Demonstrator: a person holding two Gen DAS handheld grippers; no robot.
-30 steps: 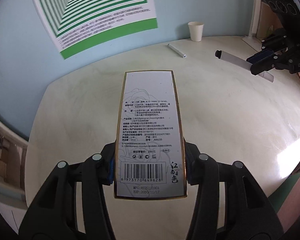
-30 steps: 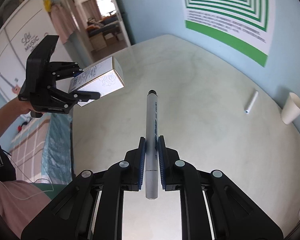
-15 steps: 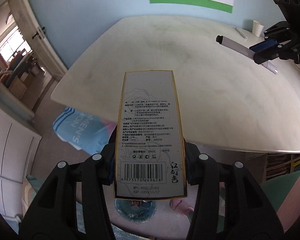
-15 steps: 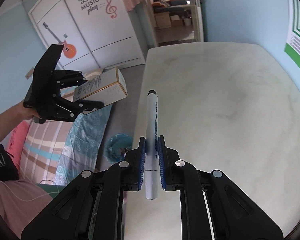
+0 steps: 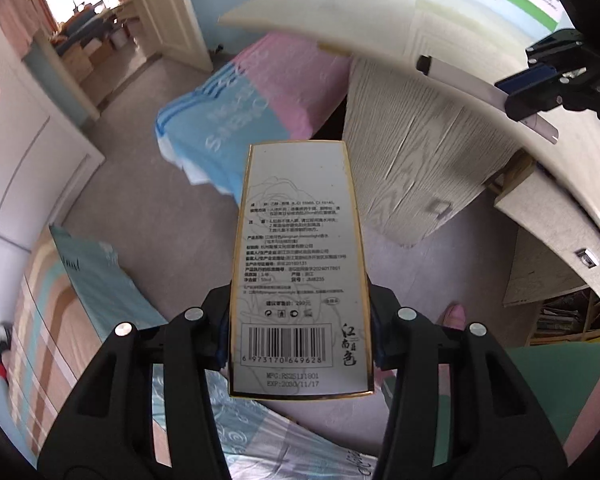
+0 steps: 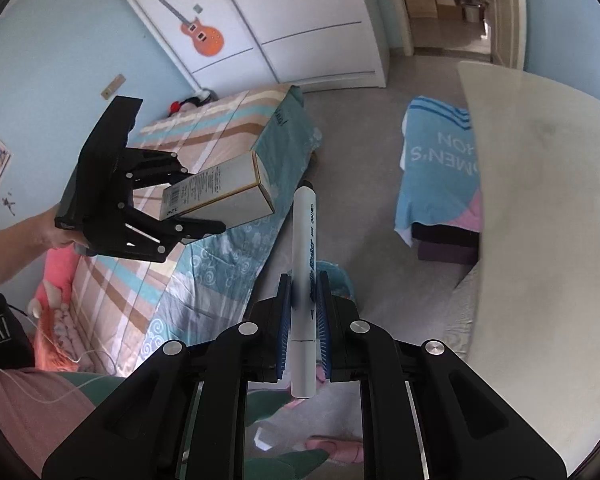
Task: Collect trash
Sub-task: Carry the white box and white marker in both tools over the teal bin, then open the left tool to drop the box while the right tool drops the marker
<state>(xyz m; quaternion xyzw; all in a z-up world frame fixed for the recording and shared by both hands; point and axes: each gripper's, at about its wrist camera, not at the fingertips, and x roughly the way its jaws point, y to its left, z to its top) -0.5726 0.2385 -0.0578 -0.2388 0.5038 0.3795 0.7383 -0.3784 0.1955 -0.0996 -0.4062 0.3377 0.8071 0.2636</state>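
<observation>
My left gripper is shut on a tall white carton with gold edges and a barcode, held in the air above the floor beside the bed. The carton and left gripper also show in the right wrist view. My right gripper is shut on a white marker pen with a black cap, pointing forward. The pen and right gripper show at the upper right of the left wrist view. A blue waste bin sits on the floor, partly hidden behind the right gripper.
The pale round table is at the right, its edge beside the right gripper. A bed with striped covers lies at the left. A blue and pink cloth covers a low bench. A wardrobe and open door are behind.
Both grippers have swung left and down, away from the table top, and now look at the floor and the bed. Each still holds its object.
</observation>
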